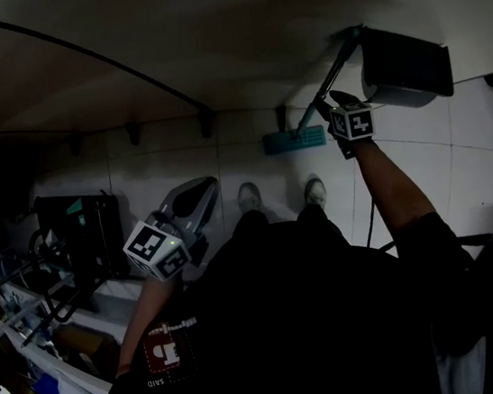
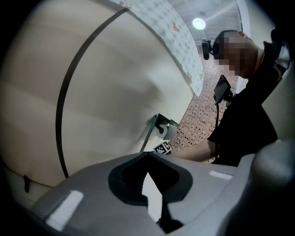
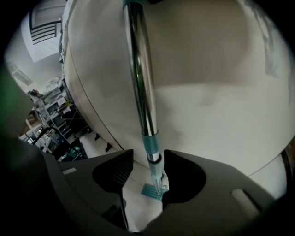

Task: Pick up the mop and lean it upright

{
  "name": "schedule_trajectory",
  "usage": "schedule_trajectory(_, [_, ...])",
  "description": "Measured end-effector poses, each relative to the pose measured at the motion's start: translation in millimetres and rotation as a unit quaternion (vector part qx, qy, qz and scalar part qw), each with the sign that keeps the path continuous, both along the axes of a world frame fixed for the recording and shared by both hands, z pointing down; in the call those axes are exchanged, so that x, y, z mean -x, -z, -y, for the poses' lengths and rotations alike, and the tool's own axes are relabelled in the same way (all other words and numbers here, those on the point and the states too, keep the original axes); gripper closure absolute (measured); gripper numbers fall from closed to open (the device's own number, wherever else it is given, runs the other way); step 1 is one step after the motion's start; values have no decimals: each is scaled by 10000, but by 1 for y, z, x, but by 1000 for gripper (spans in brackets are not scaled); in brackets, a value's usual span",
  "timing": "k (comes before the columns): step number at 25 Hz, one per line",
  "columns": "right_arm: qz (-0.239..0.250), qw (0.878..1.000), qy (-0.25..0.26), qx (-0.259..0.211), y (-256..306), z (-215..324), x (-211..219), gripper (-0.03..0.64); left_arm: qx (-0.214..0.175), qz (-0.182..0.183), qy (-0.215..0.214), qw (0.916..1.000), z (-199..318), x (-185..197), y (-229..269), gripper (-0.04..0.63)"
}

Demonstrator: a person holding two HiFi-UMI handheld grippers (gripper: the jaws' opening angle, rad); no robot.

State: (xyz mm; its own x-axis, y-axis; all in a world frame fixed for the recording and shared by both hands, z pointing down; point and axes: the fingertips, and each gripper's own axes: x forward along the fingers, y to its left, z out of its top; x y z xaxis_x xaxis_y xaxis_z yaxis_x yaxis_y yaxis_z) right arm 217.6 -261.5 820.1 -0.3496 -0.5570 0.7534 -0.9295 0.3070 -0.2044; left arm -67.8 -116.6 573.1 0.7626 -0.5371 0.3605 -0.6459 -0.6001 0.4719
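Chrome mop handle (image 3: pixel 140 83), leaning upright on the cream wall (image 3: pixel 221 69) at frame centre, head (image 3: pixel 151 191) on the floor (image 3: pixel 138 212); my right tool (image 3: pixel 148 154) spread loose around it, the wall carrying it I judge; left tool (image 2: pixel 147 154) pressed together, empty.

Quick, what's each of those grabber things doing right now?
Left gripper: closed, nothing in it.
Right gripper: open, mop handle between its jaws, not clamped.
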Motion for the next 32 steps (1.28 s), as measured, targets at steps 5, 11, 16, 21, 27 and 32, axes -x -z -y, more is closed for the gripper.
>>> schedule_trajectory(5, [-163,9999,-9,40,-29,7,-2,393,202,125,65,9997,-11,11,-15,601])
schedule_trajectory(11, [-64,9997,-27,-224,-31,21,4,438,345,132,101,9993,-27,23,-31,601])
schedule_trajectory(16, [74,9995,239,-206,-29,20,14,474,324,166,69,9993,-32,25,-33,601])
schedule_trajectory(21, [169,9983,538,-154,-13,1,31,477,204,84,108,9997,-29,24,-25,600])
schedule_trajectory(27, [167,9958,866,-239,40,-12,49,479,-6,-110,109,9999,-16,12,0,600])
schedule_trajectory(32, [379,9926,1101,-358,104,-21,67,479,-340,-321,53,9989,-2,-4,30,601])
